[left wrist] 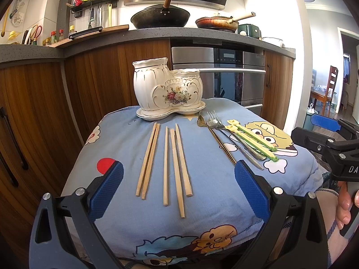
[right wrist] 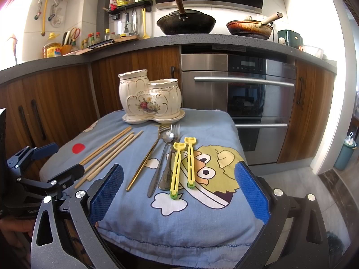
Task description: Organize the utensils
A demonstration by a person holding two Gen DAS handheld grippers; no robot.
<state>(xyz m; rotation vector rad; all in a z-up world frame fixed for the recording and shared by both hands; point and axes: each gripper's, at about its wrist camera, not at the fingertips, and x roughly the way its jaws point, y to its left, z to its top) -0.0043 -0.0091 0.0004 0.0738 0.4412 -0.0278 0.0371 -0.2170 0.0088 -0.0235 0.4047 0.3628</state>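
Five pale wooden chopsticks [left wrist: 165, 163] lie loose on the blue cartoon cushion [left wrist: 202, 201] in front of the white floral holder [left wrist: 168, 87]. Left gripper [left wrist: 179, 188] and right gripper [right wrist: 179, 190] hover, jaws apart, empty.

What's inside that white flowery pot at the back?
Nothing sticks out above either opening of the pot, and both cameras look at it from the side, so its insides are hidden. The chopsticks and forks lie on the blue cloth in front.

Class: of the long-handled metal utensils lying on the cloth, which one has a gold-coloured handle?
The leftmost metal utensil, the gold-handled spoon, beside the chopsticks; the others have silver handles.
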